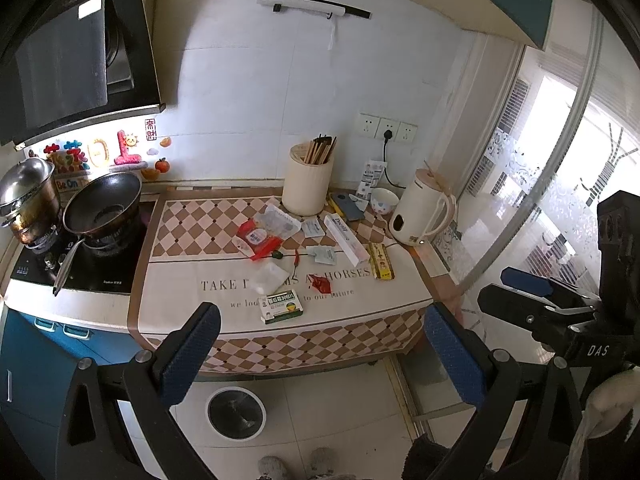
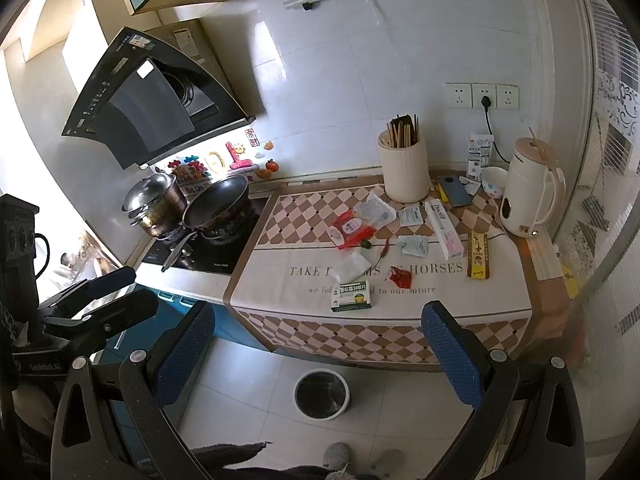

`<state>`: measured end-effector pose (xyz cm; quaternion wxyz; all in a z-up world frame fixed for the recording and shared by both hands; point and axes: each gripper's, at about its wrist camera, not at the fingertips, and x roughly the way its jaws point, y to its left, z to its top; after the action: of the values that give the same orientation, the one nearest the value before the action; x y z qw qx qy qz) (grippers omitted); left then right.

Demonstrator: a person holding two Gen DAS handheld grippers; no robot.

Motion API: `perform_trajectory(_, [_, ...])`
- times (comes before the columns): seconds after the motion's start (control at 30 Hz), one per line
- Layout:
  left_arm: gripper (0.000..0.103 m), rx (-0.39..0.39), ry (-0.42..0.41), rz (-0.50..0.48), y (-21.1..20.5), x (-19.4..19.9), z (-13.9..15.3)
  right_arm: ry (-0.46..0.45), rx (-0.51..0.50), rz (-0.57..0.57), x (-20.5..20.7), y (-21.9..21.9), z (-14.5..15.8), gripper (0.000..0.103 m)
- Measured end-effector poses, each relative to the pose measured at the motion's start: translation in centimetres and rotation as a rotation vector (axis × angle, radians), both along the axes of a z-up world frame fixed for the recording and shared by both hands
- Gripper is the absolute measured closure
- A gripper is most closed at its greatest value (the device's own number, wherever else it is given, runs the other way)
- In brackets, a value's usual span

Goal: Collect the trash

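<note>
With both sets of jaws standing wide open and empty short of the tabletop (image 1: 400, 308), the green-and-white box (image 1: 282, 306) is lying at 12 o'clock from the left gripper (image 1: 320, 354), nearer than the right gripper (image 2: 316, 354), its long axis running 9-to-3.

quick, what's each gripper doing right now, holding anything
Left gripper: jaws open, holding nothing, hovering short of the table edge.
Right gripper: jaws open, holding nothing, above the trash bin.

Green-and-white cardboard medicine boxes (image 1: 282, 306): one
Round white-rimmed floor bins (image 1: 235, 412): one
Long white cartons (image 1: 346, 239): one
Cream electric kettles (image 1: 420, 213): one
</note>
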<state>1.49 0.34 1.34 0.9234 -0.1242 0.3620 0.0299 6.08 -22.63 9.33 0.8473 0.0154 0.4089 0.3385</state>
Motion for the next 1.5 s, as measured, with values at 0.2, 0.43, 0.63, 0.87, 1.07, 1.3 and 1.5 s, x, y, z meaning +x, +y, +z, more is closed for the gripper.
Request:
perform_trajectory(0.2, [0.0, 0.0, 0.0, -0.002, 0.2, -0.1, -0.1, 0.002, 0.004, 0.006, 0.2, -0.1, 0.0, 0.0])
perform_trajectory(0.43, [0.0, -0.002, 0.005, -0.001, 0.2, 0.4, 0.2, 0.004, 0.008, 0.008, 0.1, -0.1, 0.1, 0.0])
perform_trajectory(0.63, [0.0, -0.008, 0.004, -0.001, -0.1, -0.2, -0.1, 0.007, 0.006, 0.021, -0.1, -0.1, 0.0, 0.0])
perform_trajectory(0.87, [0.0, -0.01, -0.001, -0.004, -0.6, 0.0, 0.4, 0.011, 0.003, 0.035, -0.1, -0.2, 0.1, 0.0])
perform_trajectory(1.07, [0.0, -0.009, -0.004, 0.001, -0.8, -0.5, -0.6, 0.01, 0.003, 0.037, -0.2, -0.2, 0.1, 0.0])
perform_trajectory(1.3, [0.0, -0.01, -0.006, 0.002, -1.0, -0.6, -0.6, 0.01, 0.002, 0.042, -0.2, 0.0, 0.2, 0.0])
perform_trajectory(1.5, [0.0, -0.01, -0.006, 0.001, -0.8, -0.5, -0.5, 0.008, 0.003, 0.047, -0.2, 0.2, 0.2, 0.0])
